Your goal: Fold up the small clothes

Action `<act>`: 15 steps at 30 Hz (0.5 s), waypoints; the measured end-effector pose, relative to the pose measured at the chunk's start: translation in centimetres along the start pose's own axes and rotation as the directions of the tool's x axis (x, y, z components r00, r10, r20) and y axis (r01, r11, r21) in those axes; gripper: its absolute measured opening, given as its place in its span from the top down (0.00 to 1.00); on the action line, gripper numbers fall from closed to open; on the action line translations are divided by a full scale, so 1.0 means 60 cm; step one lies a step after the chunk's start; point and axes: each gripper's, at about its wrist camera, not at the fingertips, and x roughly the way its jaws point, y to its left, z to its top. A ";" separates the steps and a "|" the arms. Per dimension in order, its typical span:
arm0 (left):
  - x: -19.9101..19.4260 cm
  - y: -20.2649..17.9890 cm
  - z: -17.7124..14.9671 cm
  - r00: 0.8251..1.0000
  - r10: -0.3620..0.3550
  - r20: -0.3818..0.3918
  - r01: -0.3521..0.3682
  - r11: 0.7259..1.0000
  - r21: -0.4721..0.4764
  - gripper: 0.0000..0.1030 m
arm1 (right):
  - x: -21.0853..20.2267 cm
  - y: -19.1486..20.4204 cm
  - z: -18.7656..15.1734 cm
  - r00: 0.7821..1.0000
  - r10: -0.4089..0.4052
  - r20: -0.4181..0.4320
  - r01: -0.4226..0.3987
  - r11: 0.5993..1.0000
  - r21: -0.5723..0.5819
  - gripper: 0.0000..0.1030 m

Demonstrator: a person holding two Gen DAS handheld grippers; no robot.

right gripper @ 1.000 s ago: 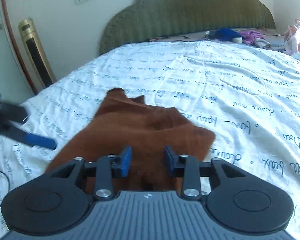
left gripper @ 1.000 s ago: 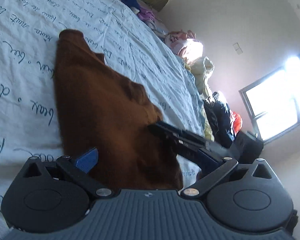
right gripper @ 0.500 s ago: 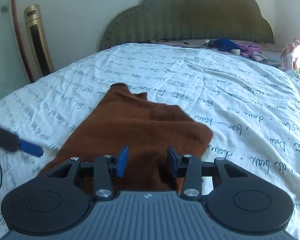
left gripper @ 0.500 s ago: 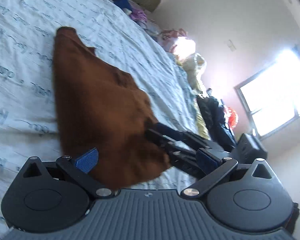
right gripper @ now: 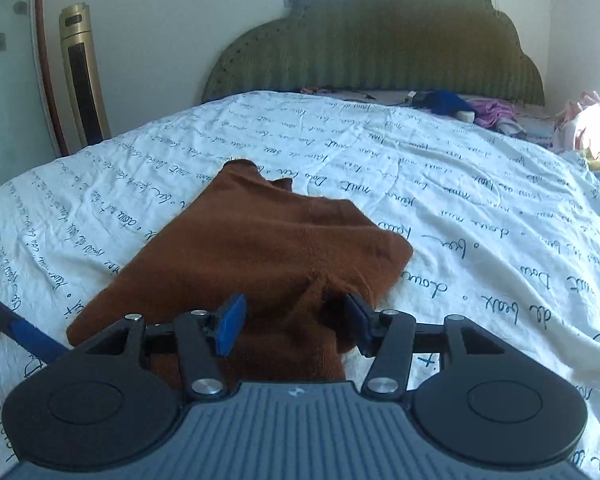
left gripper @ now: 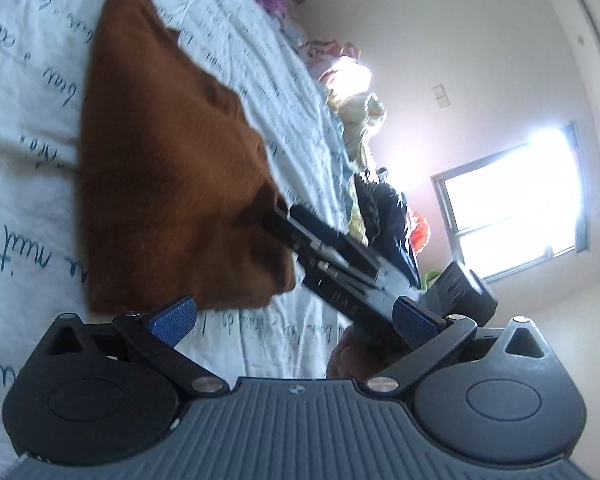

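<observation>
A folded rust-brown fleece garment (right gripper: 256,256) lies on the white script-printed bed sheet (right gripper: 480,184), its near edge between the opening, non-gripping right gripper (right gripper: 292,322); the left gripper (left gripper: 296,318) gapes wide, empty.

We see a small brown fleecy garment (right gripper: 268,256) lying folded on the bed, its narrow end pointing towards the headboard.

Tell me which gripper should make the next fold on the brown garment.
Probably the right gripper. Its opening jaws straddle the near edge of the brown garment, cloth between them. The left gripper is open off the cloth's corner, over the printed bedsheet, so it would need repositioning first.
</observation>
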 end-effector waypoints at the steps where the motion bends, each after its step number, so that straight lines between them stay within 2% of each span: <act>1: 0.002 -0.002 0.008 0.999 0.026 0.019 -0.026 1.000 0.016 0.00 | 0.000 0.002 -0.002 1.000 0.007 0.009 -0.007 1.000 -0.001 0.48; 3: 0.014 0.000 0.018 0.991 0.123 0.051 -0.124 0.992 0.029 0.00 | 0.008 0.008 -0.007 1.000 0.027 -0.004 -0.027 1.000 -0.011 0.48; 4: 0.026 0.005 0.021 0.987 0.153 0.042 -0.155 0.987 0.042 0.00 | 0.017 0.011 -0.011 1.000 0.014 -0.025 -0.015 0.999 -0.030 0.48; 5: 0.041 0.012 0.023 0.981 0.195 0.021 -0.196 0.979 0.049 0.00 | 0.032 0.016 -0.020 0.998 -0.033 -0.057 0.029 0.997 -0.076 0.48; 6: 0.054 0.024 0.021 0.976 0.216 0.000 -0.216 0.976 0.035 0.00 | 0.050 0.016 -0.028 0.993 -0.076 -0.093 0.065 0.992 -0.109 0.49; 7: 0.062 0.035 0.018 0.976 0.217 -0.007 -0.217 0.976 0.020 0.00 | 0.060 0.008 -0.034 0.991 -0.061 -0.116 0.051 0.994 -0.092 0.49; 9: 0.065 0.026 0.017 0.970 0.244 0.010 -0.244 0.967 0.068 0.00 | 0.053 -0.004 -0.028 0.994 -0.033 -0.102 0.030 0.999 -0.033 0.48; 13: 0.066 0.004 0.008 0.952 0.305 0.023 -0.306 0.945 0.117 0.00 | 0.036 0.006 0.005 0.998 -0.055 -0.027 0.053 0.997 -0.058 0.47; 15: 0.062 -0.005 0.002 0.946 0.322 0.032 -0.323 0.937 0.134 0.00 | 0.051 0.004 0.025 0.999 -0.043 -0.021 0.042 0.998 -0.049 0.44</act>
